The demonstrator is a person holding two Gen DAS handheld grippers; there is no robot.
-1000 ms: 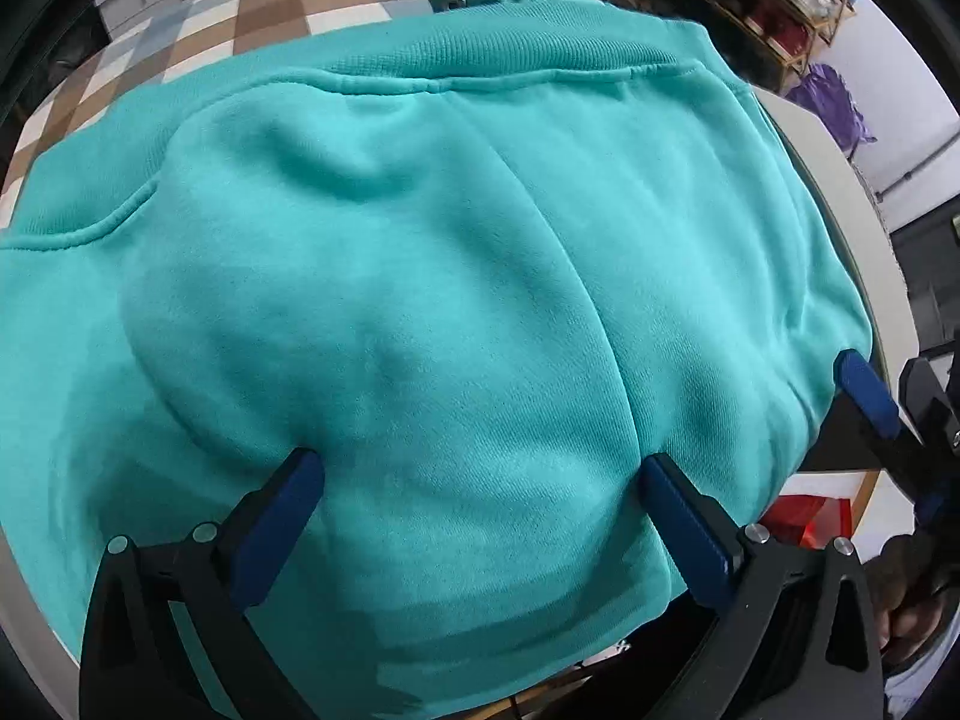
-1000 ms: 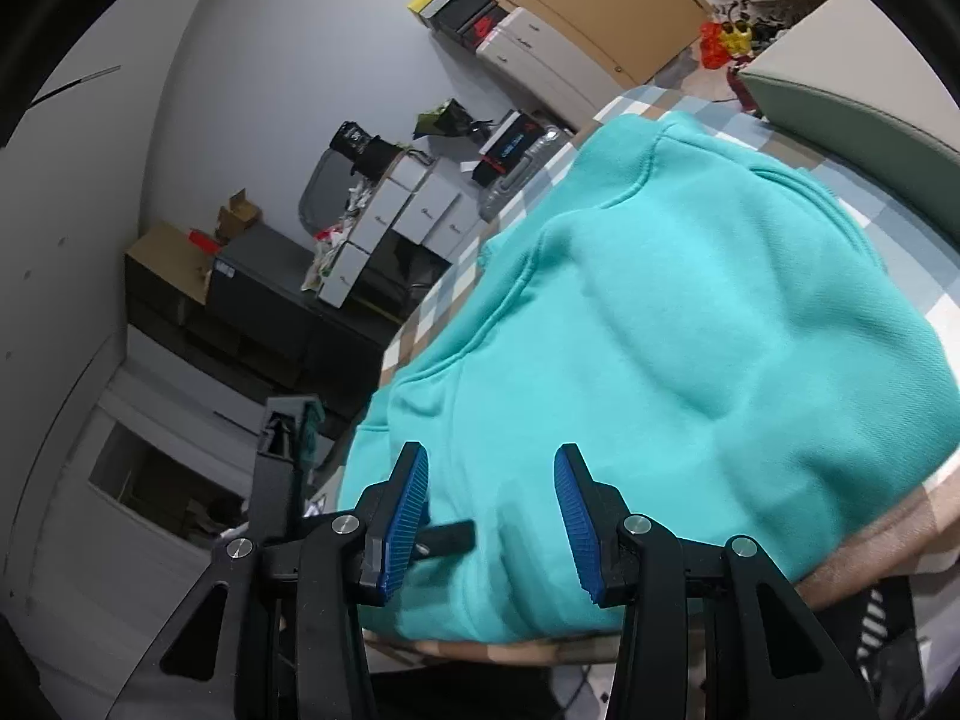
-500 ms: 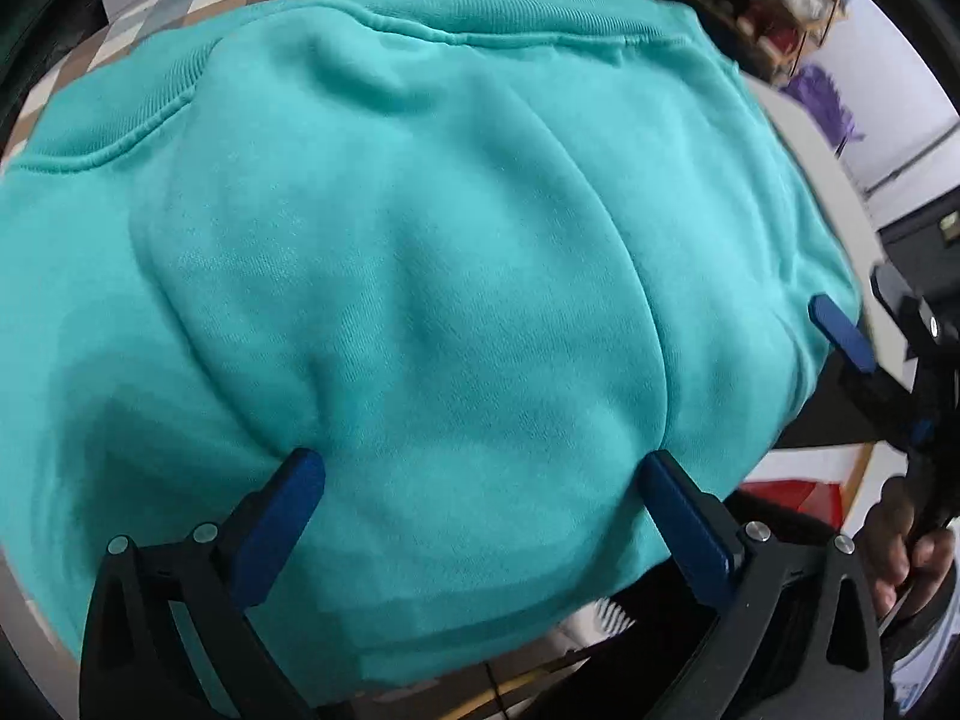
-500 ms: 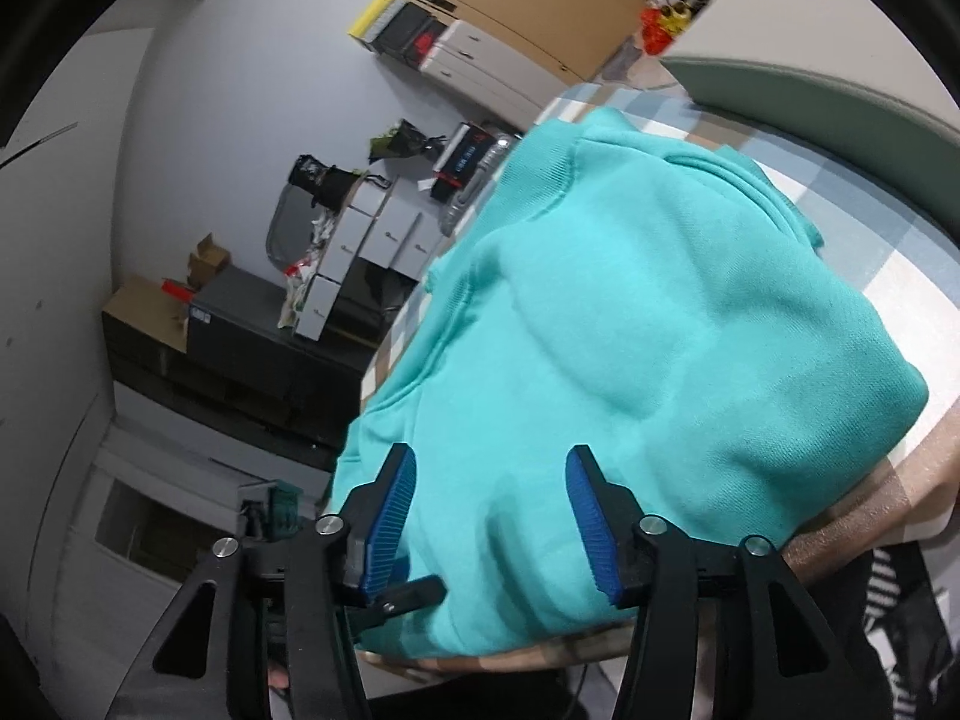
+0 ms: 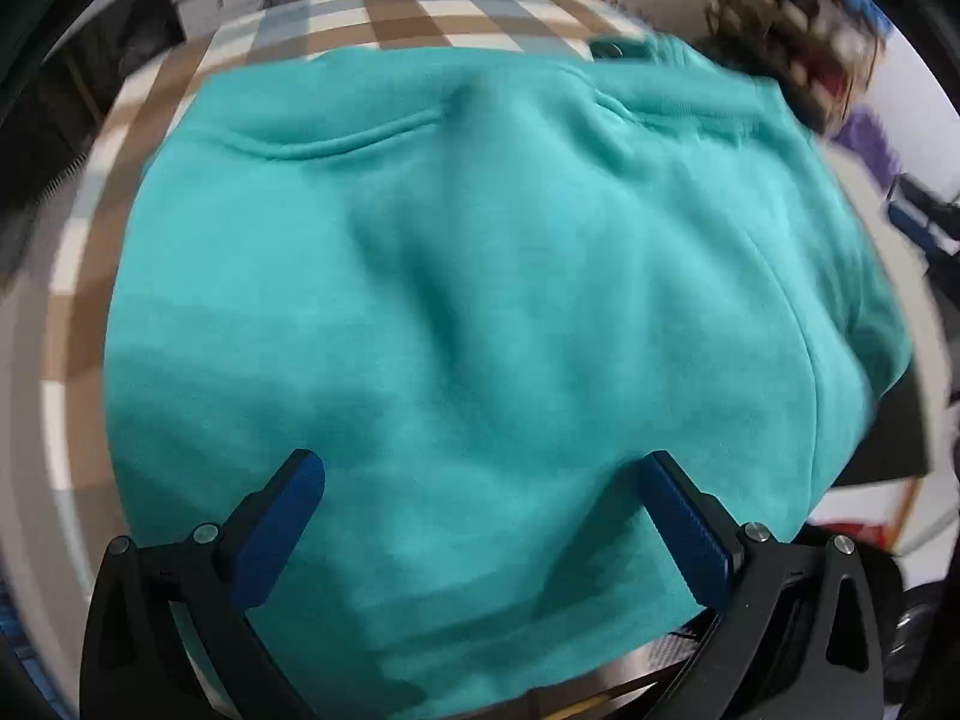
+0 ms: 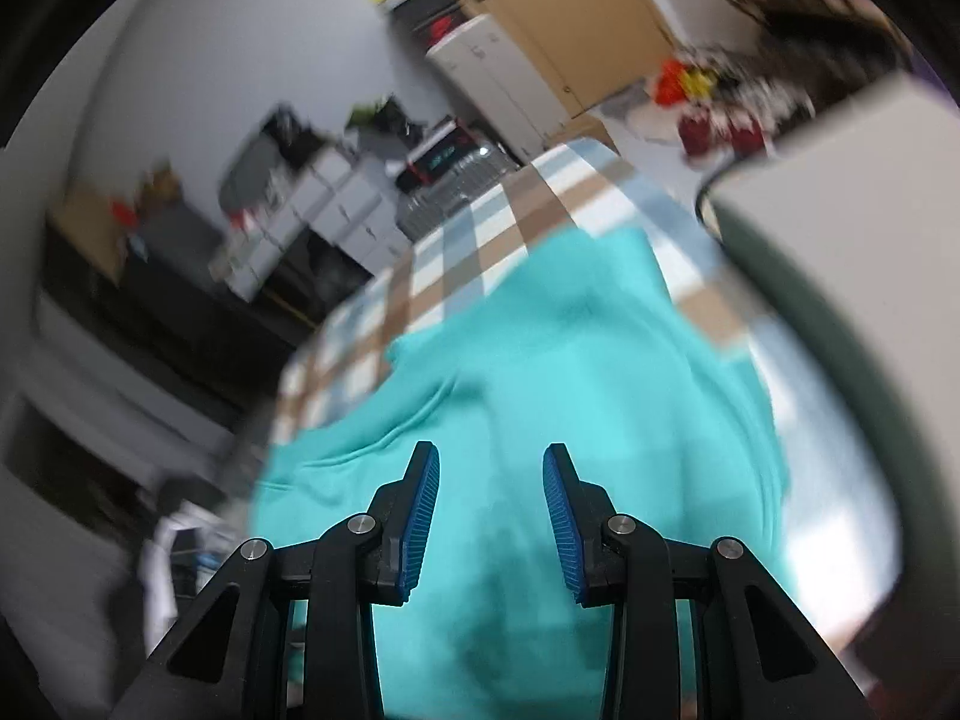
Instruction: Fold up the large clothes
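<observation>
Checked tablecloth [image 5: 420, 6] covers the table, brown, white and pale blue squares. Teal sweatshirt [image 5: 480, 300] lies folded in a thick bundle on it, filling most of the left wrist view, near edge hanging at the table edge, a ribbed seam running across its far part. In the right wrist view the sweatshirt [image 6: 540, 360] sits below and ahead of the tool, blurred. Left gripper [image 5: 483, 510] spread wide, blue pads [image 5: 276, 531] above the cloth near the front edge, nothing pinched between them; contact with the fabric unclear. Right gripper [image 6: 489, 516] has just been closing, jaws now narrow but still apart, nothing between the pads [image 6: 420, 516], sweatshirt seen through the gap.
</observation>
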